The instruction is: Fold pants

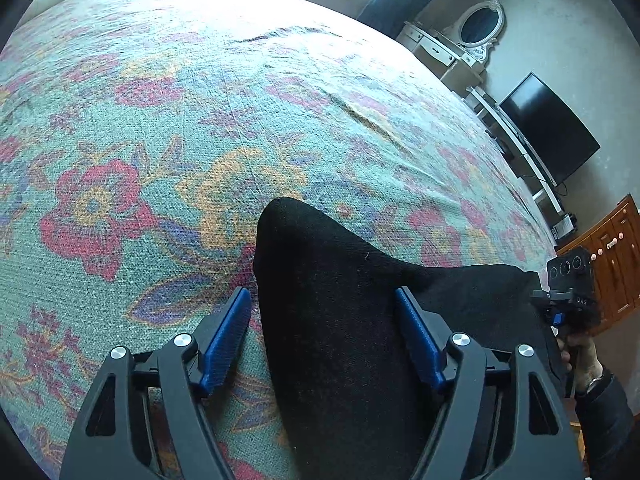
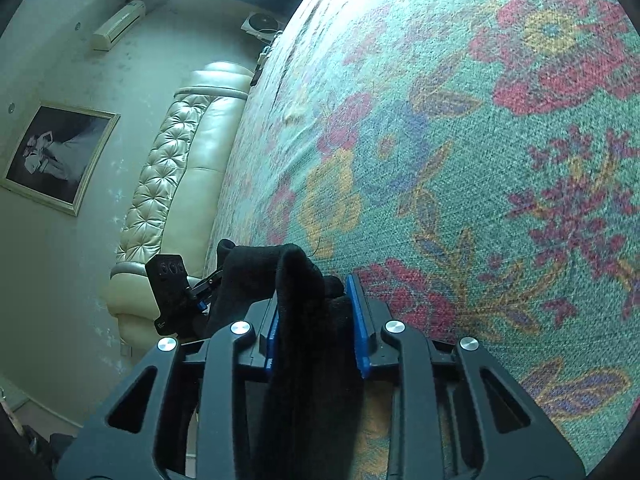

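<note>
- Left hand-held gripper [image 1: 323, 342] spread wide, blue pads [image 1: 224, 340] either side of black pants [image 1: 340, 320], not pressing them.
- Right hand-held gripper [image 2: 314, 320] pinched on a bunched fold of the pants [image 2: 308, 320].
- Pants held just above the floral bed cover [image 1: 160, 140], stretched between both grippers.
</note>
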